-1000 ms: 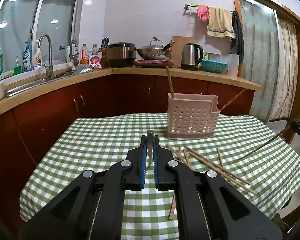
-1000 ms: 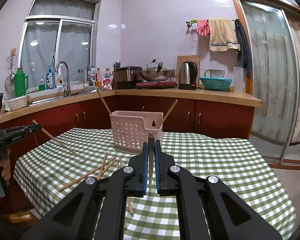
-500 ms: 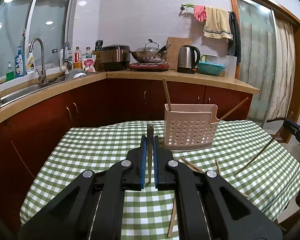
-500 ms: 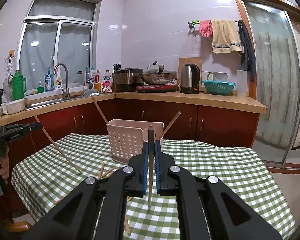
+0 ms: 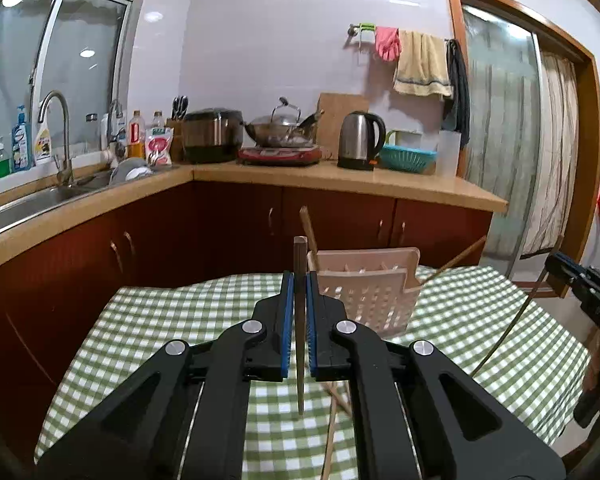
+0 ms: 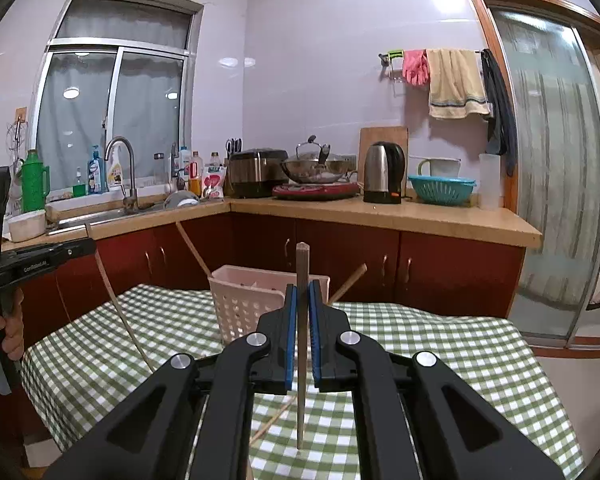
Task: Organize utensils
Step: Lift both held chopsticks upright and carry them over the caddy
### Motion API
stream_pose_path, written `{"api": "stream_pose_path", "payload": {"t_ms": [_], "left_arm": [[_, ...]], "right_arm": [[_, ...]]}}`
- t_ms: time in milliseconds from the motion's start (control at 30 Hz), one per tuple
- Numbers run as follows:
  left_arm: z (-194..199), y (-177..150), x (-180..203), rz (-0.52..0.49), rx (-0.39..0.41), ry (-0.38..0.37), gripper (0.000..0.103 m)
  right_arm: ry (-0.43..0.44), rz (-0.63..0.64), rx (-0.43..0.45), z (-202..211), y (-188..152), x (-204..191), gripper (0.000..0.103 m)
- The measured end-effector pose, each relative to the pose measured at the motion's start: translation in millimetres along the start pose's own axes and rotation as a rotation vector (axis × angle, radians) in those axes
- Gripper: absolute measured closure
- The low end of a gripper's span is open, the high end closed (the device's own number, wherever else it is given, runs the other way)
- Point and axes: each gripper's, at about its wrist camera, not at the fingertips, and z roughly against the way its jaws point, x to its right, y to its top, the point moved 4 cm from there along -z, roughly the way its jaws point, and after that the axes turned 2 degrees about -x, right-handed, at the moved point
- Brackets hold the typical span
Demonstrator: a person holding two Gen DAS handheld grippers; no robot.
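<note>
A pale pink perforated utensil basket [image 5: 374, 300] [image 6: 244, 308] stands on the green checked table [image 5: 160, 320] [image 6: 440, 344], with two chopsticks leaning in it. My left gripper [image 5: 299, 280] is shut on a wooden chopstick [image 5: 299, 344], held upright above the table just left of the basket. My right gripper [image 6: 302, 292] is shut on another chopstick [image 6: 301, 360], held upright in front of the basket. Loose chopsticks [image 5: 332, 428] [image 6: 272, 420] lie on the cloth below the grippers. The right gripper shows at the right edge of the left wrist view [image 5: 588, 292], the left one at the left edge of the right wrist view [image 6: 40, 256].
A kitchen counter [image 5: 340, 176] with sink, rice cooker, wok, kettle [image 6: 382, 172] and teal colander runs behind the table. Red cabinets stand below it. A glass sliding door [image 6: 552, 200] is on the right.
Both grippers have risen with their chopsticks, which now hang higher above the cloth. The basket sits lower in both views and the loose chopsticks are mostly hidden behind the gripper bodies.
</note>
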Motion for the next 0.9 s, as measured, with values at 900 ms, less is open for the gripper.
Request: {"api": "stream_pose_path", "payload": {"t_ms": [900], "left_arm": [[-71.5, 140.2, 34.1, 0.013, 0.249, -0.074, 0.096]], "right_arm": [[0.064, -0.011, 0.231, -83.0, 110.4, 8.7, 0.096]]}}
